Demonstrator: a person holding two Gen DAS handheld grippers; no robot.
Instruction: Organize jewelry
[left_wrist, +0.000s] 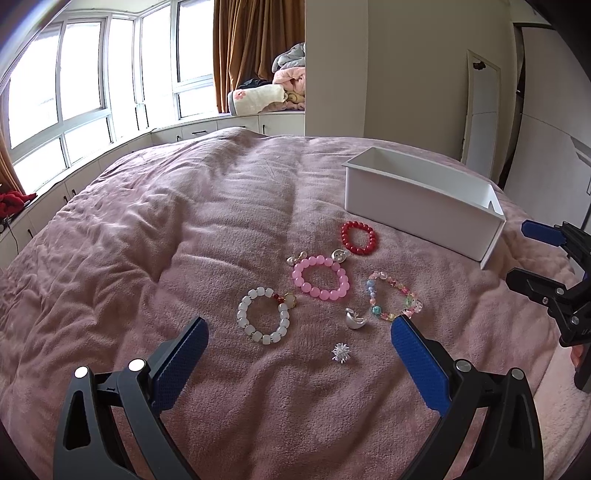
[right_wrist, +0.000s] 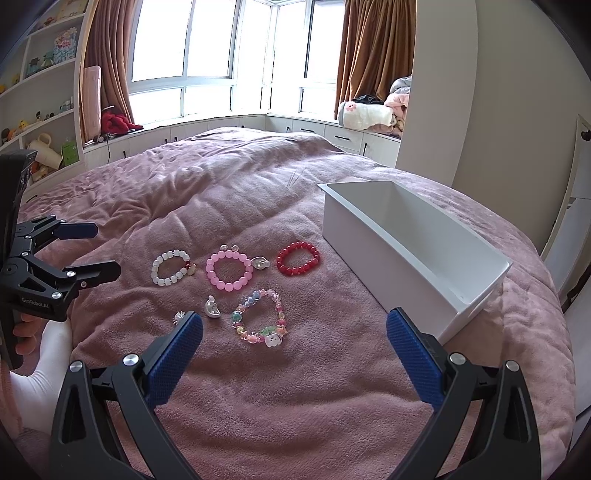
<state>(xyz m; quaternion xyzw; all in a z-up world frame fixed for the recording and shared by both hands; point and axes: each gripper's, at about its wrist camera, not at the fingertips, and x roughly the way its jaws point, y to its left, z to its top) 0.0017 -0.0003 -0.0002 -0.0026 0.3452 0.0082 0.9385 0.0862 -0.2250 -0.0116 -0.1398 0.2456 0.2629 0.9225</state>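
Note:
Several pieces of jewelry lie on a pink bedspread (left_wrist: 166, 240). In the left wrist view I see a white bead bracelet (left_wrist: 263, 319), a pink bead bracelet (left_wrist: 320, 278), a red bead bracelet (left_wrist: 358, 237), a multicoloured bracelet (left_wrist: 393, 300), a silver charm (left_wrist: 354, 319) and a spiky silver piece (left_wrist: 340, 353). An empty white box (left_wrist: 421, 201) stands behind them. My left gripper (left_wrist: 300, 334) hovers open just short of the charm. In the right wrist view my right gripper (right_wrist: 294, 326) is open, near the multicoloured bracelet (right_wrist: 259, 316), with the white box (right_wrist: 413, 251) to its right.
Small silver charms (left_wrist: 340, 255) lie beside the pink bracelet. The right gripper (left_wrist: 528, 258) shows at the right edge of the left view; the left gripper (right_wrist: 92, 251), held by a hand, at the left of the right view. Windows, curtains and folded bedding lie beyond the bed.

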